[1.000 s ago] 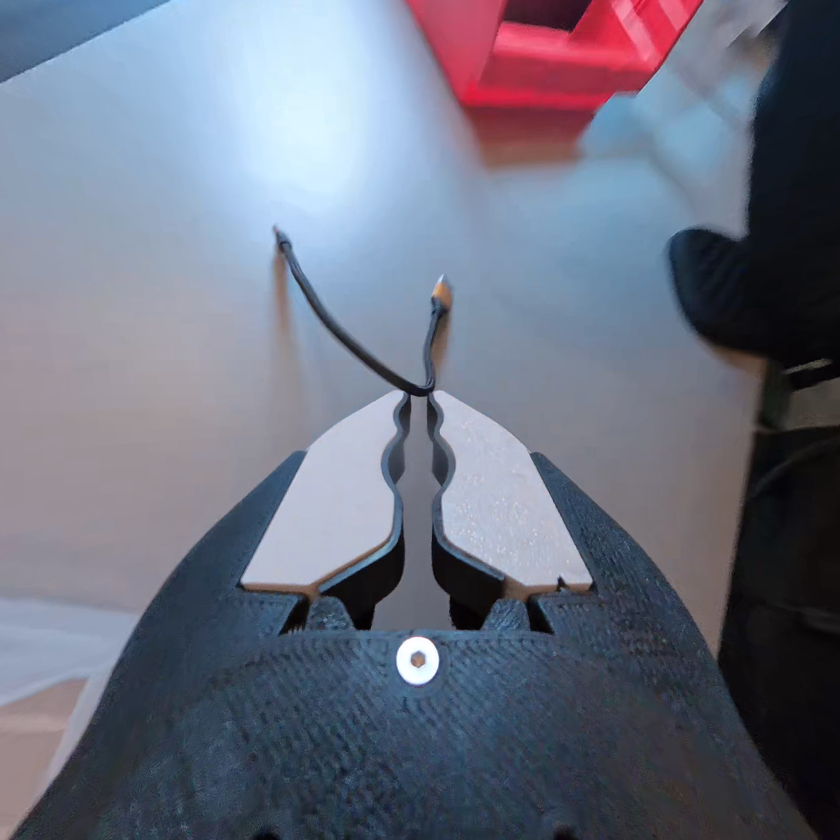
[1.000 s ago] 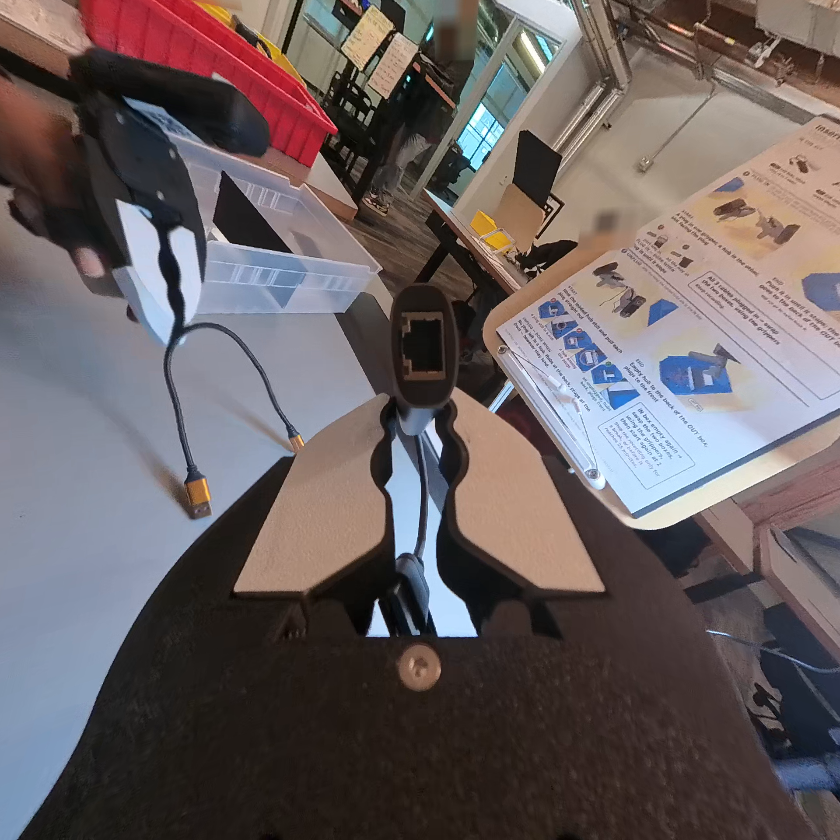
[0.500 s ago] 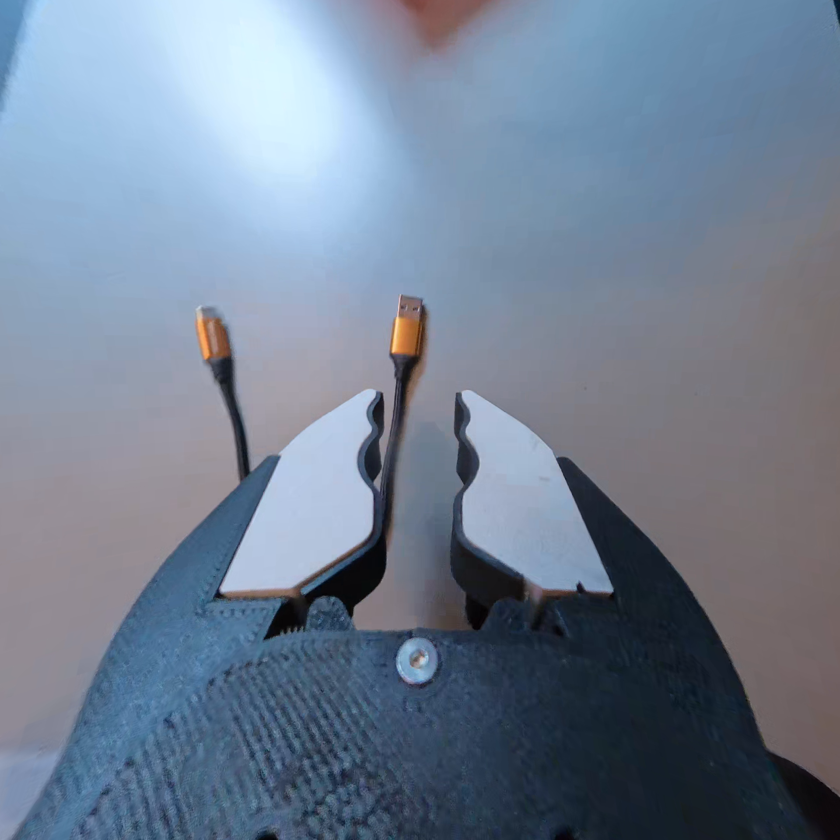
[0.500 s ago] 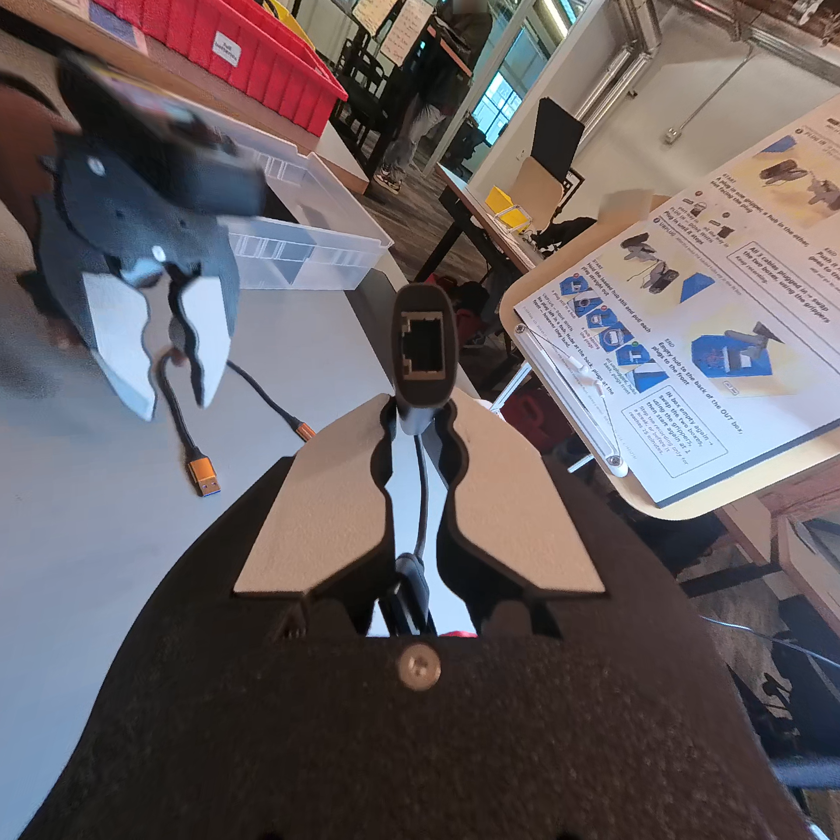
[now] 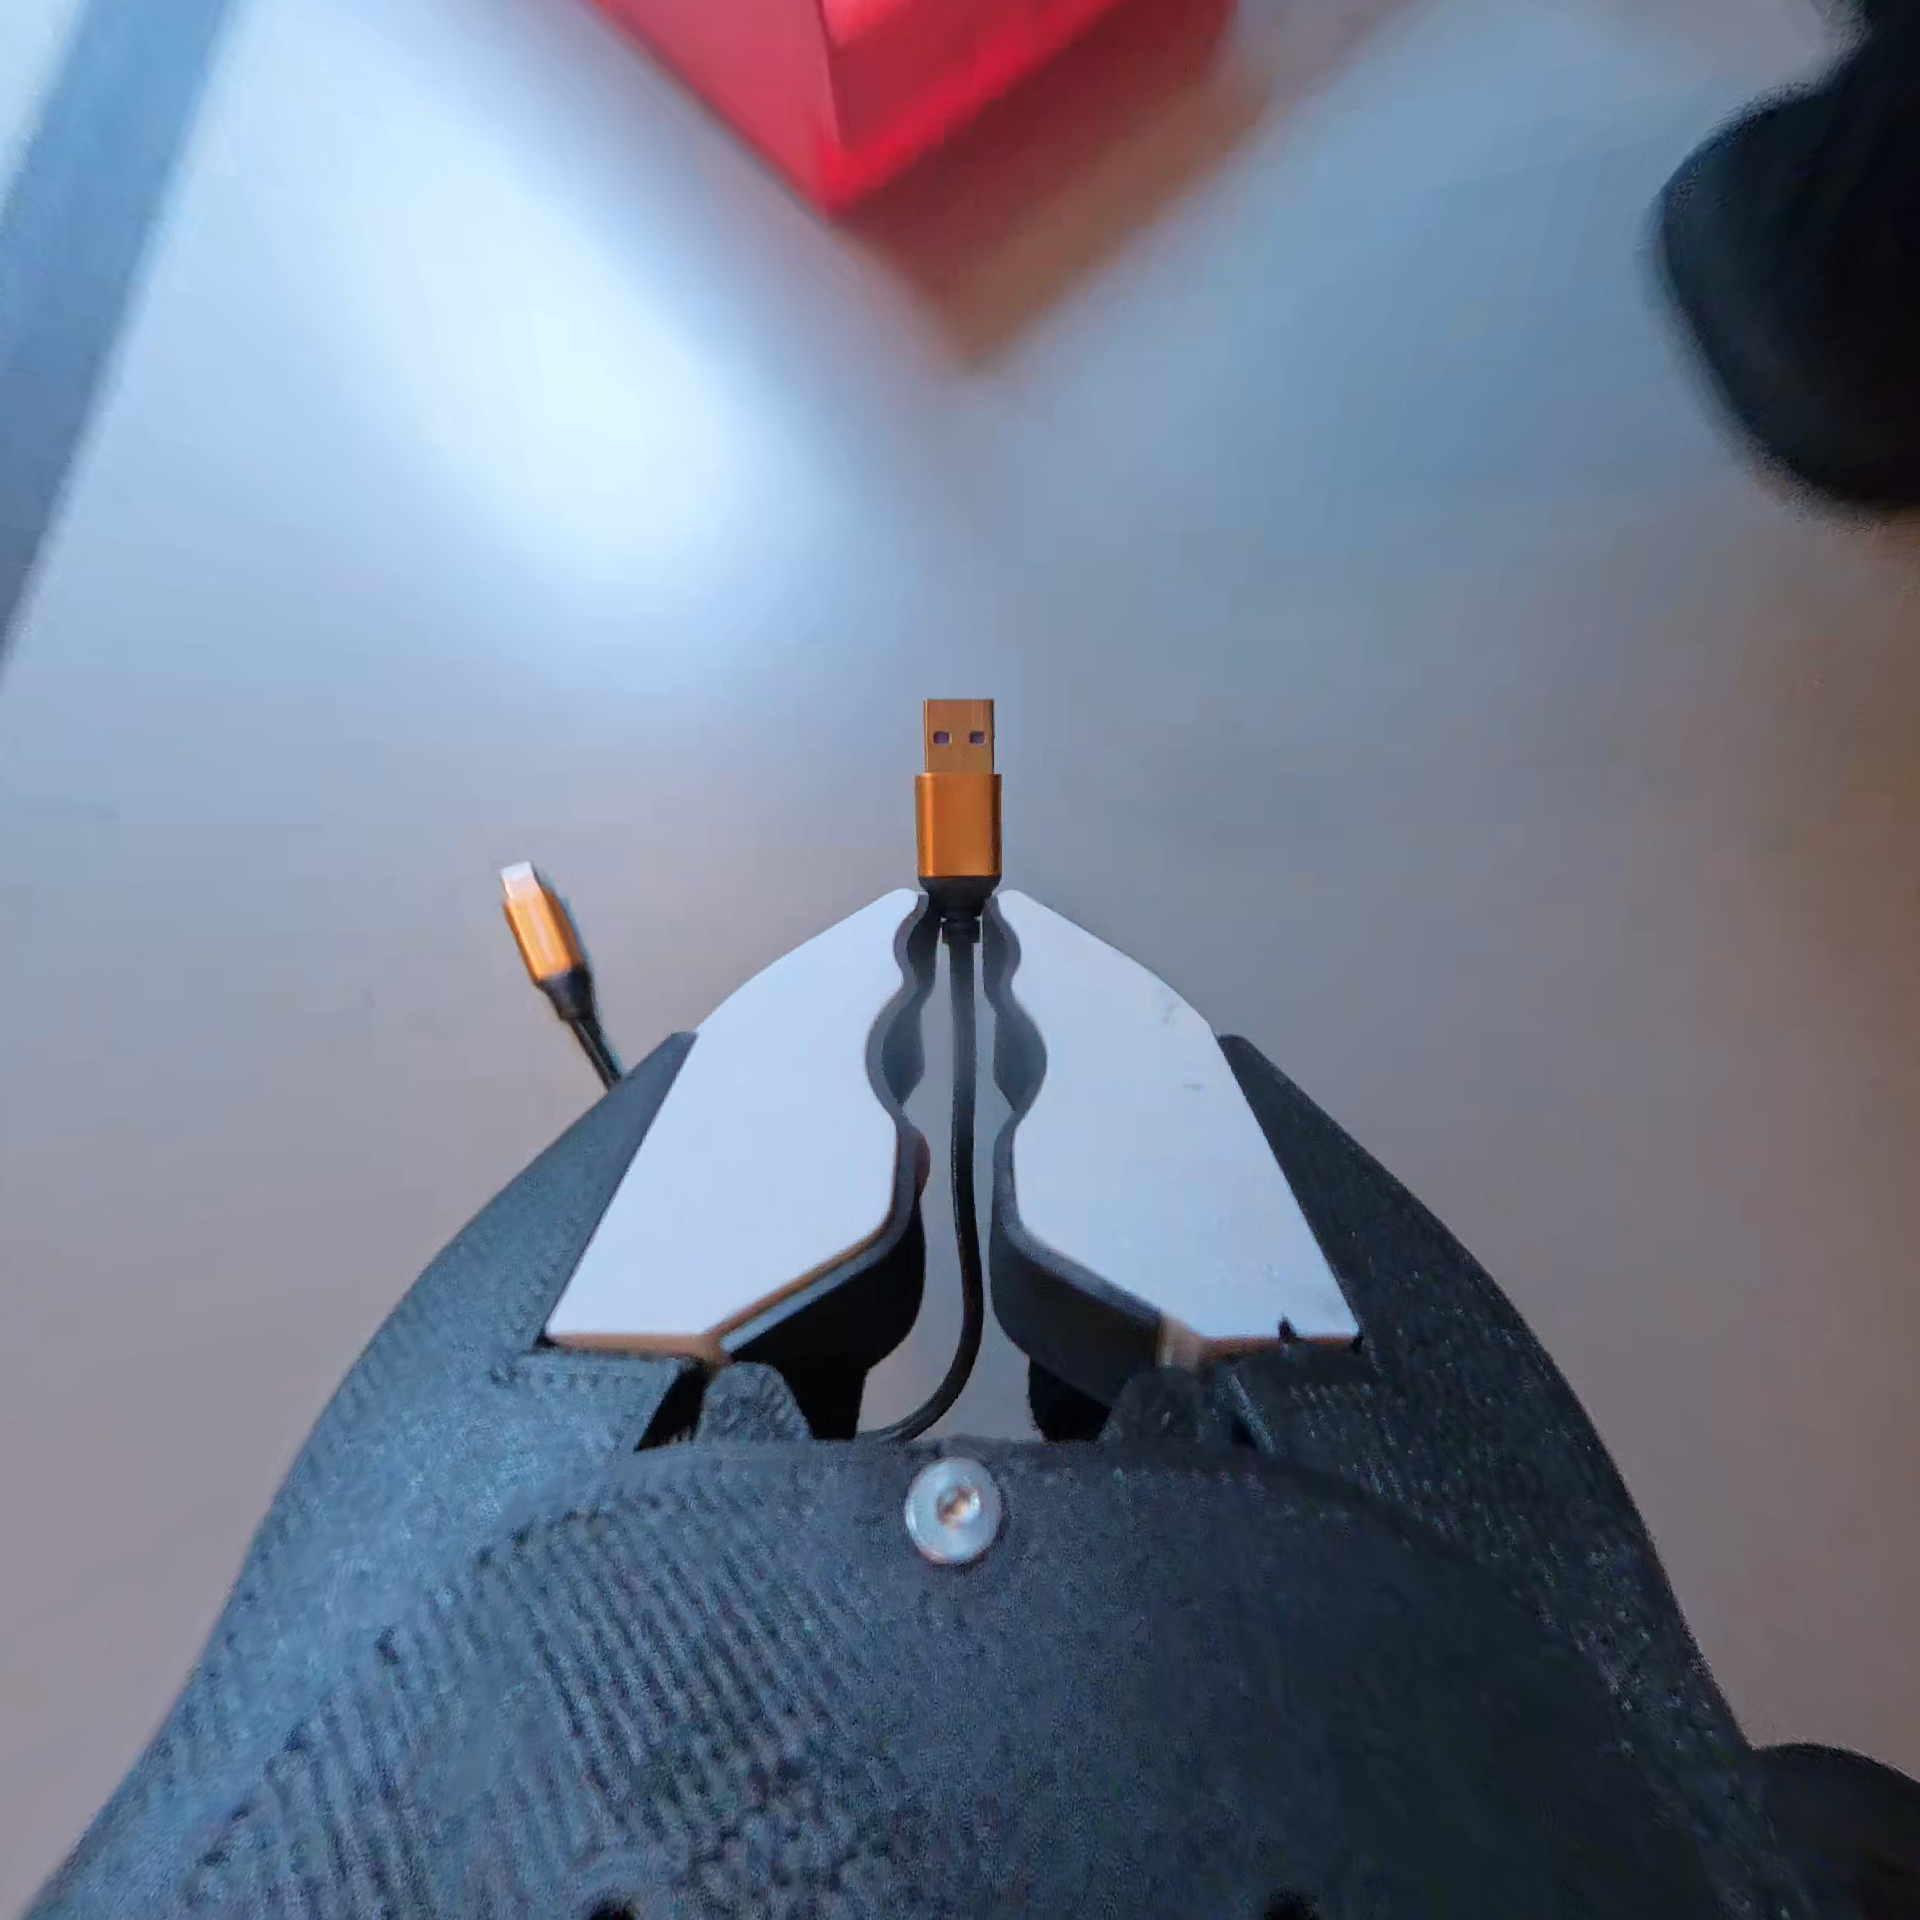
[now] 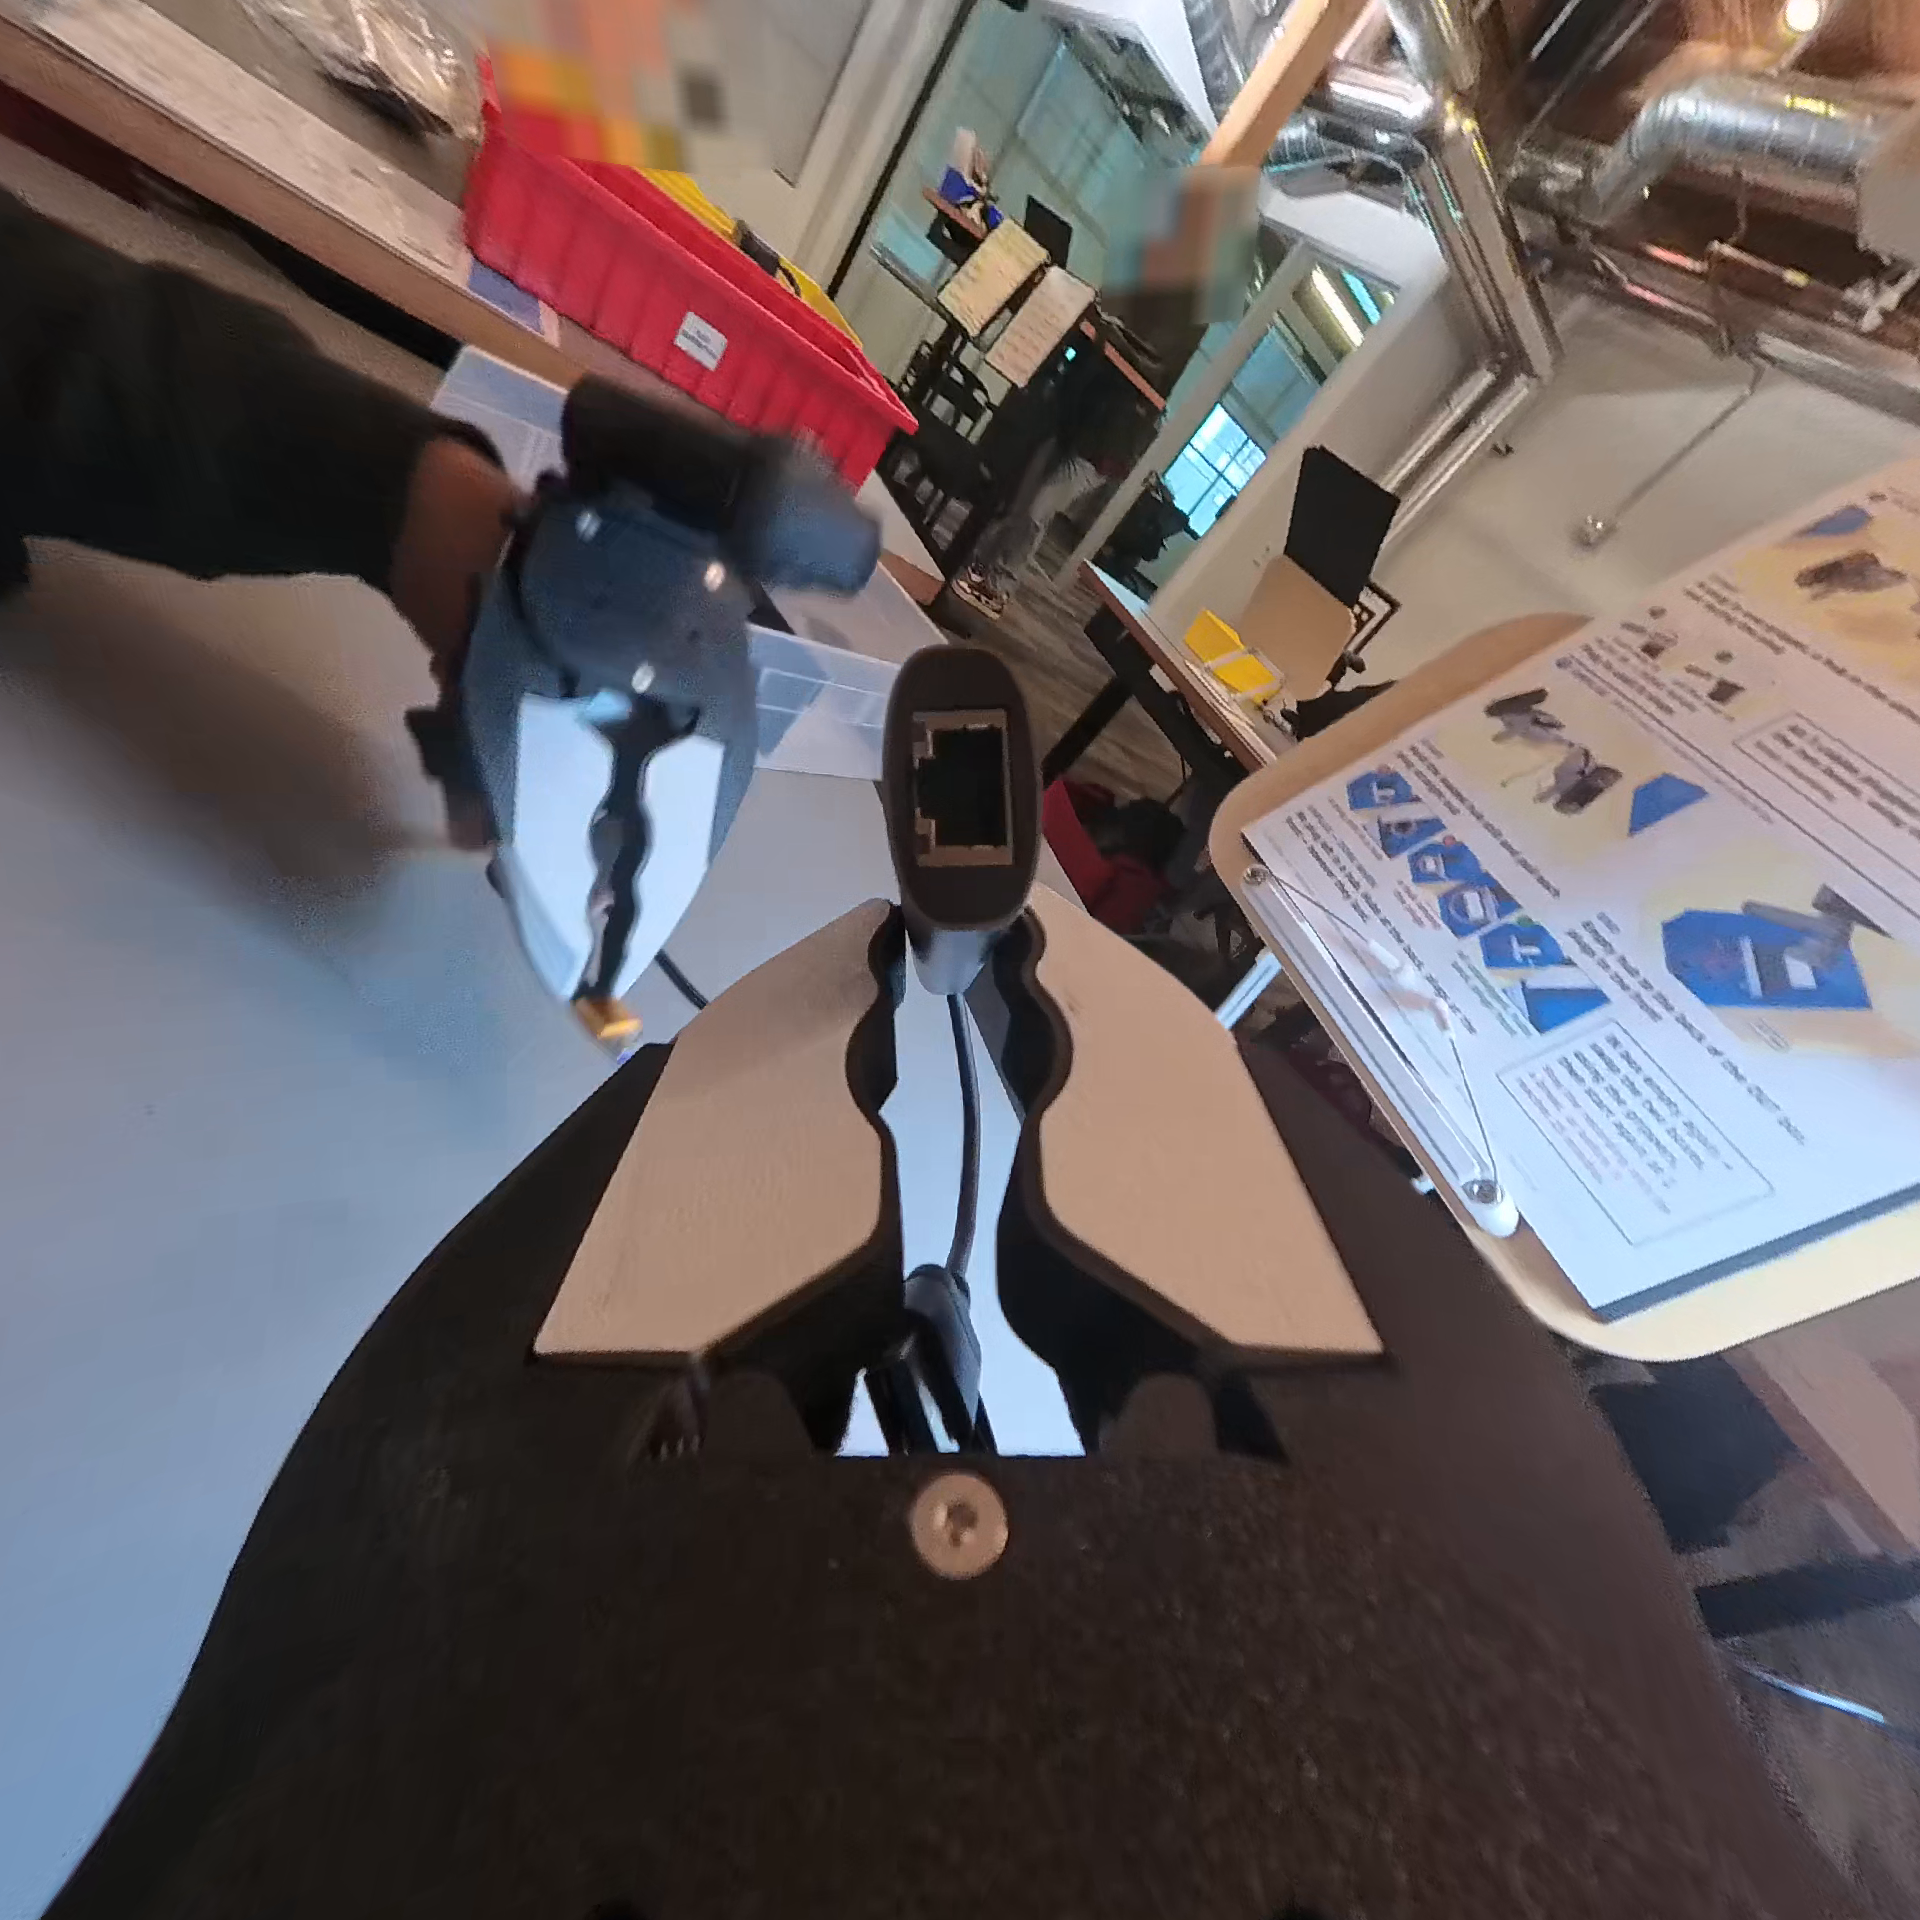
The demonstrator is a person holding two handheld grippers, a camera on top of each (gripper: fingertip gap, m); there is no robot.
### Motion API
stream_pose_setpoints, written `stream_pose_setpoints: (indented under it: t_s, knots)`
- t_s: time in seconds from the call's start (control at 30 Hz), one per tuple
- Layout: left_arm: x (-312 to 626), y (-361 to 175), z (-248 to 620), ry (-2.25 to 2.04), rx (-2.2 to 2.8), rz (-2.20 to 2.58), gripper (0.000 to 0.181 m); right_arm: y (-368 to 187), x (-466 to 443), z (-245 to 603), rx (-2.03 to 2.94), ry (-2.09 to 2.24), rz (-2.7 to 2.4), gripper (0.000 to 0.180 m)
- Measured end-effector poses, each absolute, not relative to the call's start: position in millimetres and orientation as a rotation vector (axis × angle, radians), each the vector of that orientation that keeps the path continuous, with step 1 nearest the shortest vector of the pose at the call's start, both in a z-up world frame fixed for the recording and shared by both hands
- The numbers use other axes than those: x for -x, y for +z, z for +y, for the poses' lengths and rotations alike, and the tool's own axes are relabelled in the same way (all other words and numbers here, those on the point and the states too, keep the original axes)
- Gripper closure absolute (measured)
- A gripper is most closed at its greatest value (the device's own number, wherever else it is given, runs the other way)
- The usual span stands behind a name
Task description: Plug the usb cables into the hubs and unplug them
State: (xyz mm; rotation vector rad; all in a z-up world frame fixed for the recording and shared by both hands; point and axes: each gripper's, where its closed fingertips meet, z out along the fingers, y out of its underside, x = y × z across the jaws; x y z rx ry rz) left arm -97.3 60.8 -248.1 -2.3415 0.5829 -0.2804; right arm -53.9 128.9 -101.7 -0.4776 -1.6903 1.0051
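My left gripper (image 5: 958,902) is shut on a black USB cable just behind its orange USB-A plug (image 5: 958,798), which sticks out forward past the tips. The cable's other small orange plug (image 5: 540,937) hangs to the left. My right gripper (image 6: 956,923) is shut on the grey hub (image 6: 961,798), held upright with its square end port facing the camera; the hub's own black cable (image 6: 966,1122) runs back between the fingers. In the right wrist view the left gripper (image 6: 603,987) is at the left of the hub, pointing down, with the orange plug (image 6: 608,1023) at its tip.
A grey table (image 5: 1351,727) lies below. A red bin (image 5: 914,94) stands at its far side, also in the right wrist view (image 6: 665,301), beside a clear plastic box (image 6: 821,707). An instruction sheet on a board (image 6: 1621,956) stands at the right. A person's dark sleeve (image 6: 187,457) reaches in from the left. Across from one pair of fingers to the other is roughly 15 cm.
My left gripper was open around the cable half a second ago; it has now shut on it just behind the USB-A plug, lifted and moved closer to the hub. The right gripper still holds the hub.
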Motion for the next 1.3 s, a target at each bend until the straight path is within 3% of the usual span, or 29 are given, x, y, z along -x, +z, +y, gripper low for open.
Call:
stream_pose_setpoints:
  t_s: [0.03,0.23,0.4,0.63,0.87,1.3]
  knots:
    - [95.4,-228.8,59.8,-0.331,2.256,0.570,0.172,-102.1,54.0,125.5,0.462,0.998,-1.696,0.163]
    - [62.0,-122.6,17.7,-0.665,1.676,0.723,0.173,-103.1,55.4,101.1,0.368,0.924,-1.730,0.163]
    - [50.1,-91.7,-6.5,-0.849,1.446,0.771,0.173,-99.2,53.1,77.3,0.278,0.871,-1.749,0.163]
    - [48.5,-98.6,-2.7,-0.826,1.496,0.777,0.173,-88.5,46.4,60.5,0.212,0.848,-1.741,0.163]
    - [69.0,-114.1,15.1,-0.628,1.876,0.590,0.173,-97.5,51.5,65.3,0.222,0.799,-1.757,0.163]
    - [60.7,-202.9,20.6,-0.703,2.313,0.559,0.173,-192.7,85.6,72.5,0.078,0.357,-1.870,0.163]
